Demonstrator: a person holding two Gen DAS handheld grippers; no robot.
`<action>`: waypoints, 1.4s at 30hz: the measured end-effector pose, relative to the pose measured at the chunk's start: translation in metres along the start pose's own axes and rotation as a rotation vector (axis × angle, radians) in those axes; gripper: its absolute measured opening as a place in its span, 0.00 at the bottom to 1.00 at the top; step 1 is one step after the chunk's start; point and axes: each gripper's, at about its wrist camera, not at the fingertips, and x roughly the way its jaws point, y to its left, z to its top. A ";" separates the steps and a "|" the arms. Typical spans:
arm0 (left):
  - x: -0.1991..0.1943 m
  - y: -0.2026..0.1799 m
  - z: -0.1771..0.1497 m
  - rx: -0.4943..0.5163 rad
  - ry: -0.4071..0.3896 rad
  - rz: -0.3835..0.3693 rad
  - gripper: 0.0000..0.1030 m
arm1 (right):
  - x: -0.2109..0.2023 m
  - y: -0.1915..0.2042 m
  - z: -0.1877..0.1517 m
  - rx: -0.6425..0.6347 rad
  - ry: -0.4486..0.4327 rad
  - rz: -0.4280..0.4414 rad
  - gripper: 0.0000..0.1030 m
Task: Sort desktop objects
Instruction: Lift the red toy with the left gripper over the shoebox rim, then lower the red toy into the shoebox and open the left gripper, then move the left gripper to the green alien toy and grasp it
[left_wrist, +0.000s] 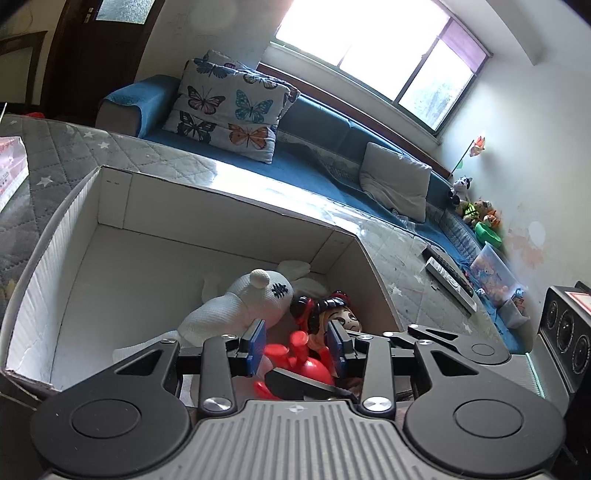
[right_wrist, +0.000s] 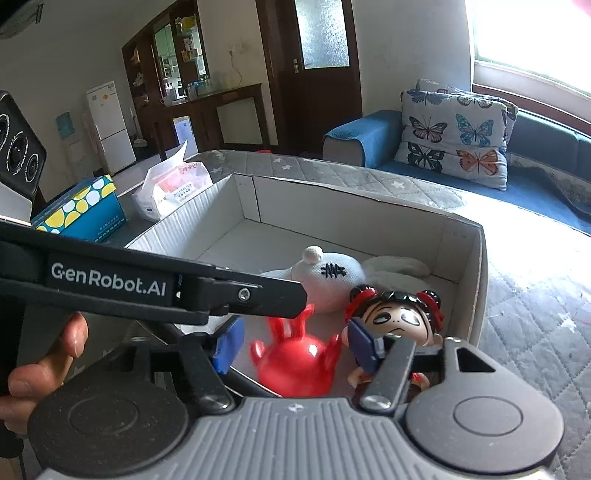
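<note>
A white cardboard box (left_wrist: 74, 280) (right_wrist: 476, 266) stands on the quilted table. Inside lie a white plush toy (left_wrist: 236, 306) (right_wrist: 332, 277), a doll figure with black-and-red hair (left_wrist: 341, 314) (right_wrist: 402, 317) and a red plastic toy (left_wrist: 306, 363) (right_wrist: 295, 363). My left gripper (left_wrist: 297, 343) is open over the box's near right corner, its blue pads on either side of the red toy and apart from it. My right gripper (right_wrist: 295, 345) is open above the same corner, the red toy between its pads. The left gripper's black arm (right_wrist: 147, 284) crosses the right wrist view.
A blue dotted tissue box (right_wrist: 85, 210) and a white tissue pack (right_wrist: 173, 188) sit on the table left of the box. Remote controls (left_wrist: 448, 278) lie on the table's right side. A blue sofa with a butterfly cushion (left_wrist: 232, 107) stands behind. A black device (left_wrist: 565, 325) is at right.
</note>
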 end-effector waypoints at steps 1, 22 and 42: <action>-0.002 0.000 0.000 0.001 -0.004 0.000 0.38 | -0.002 0.000 0.000 0.001 -0.005 -0.004 0.68; -0.085 -0.014 -0.028 0.030 -0.113 0.015 0.38 | -0.080 0.035 -0.054 -0.026 -0.170 -0.065 1.00; -0.070 -0.012 -0.067 -0.006 0.006 0.004 0.38 | -0.070 0.051 -0.087 -0.042 -0.082 0.014 1.00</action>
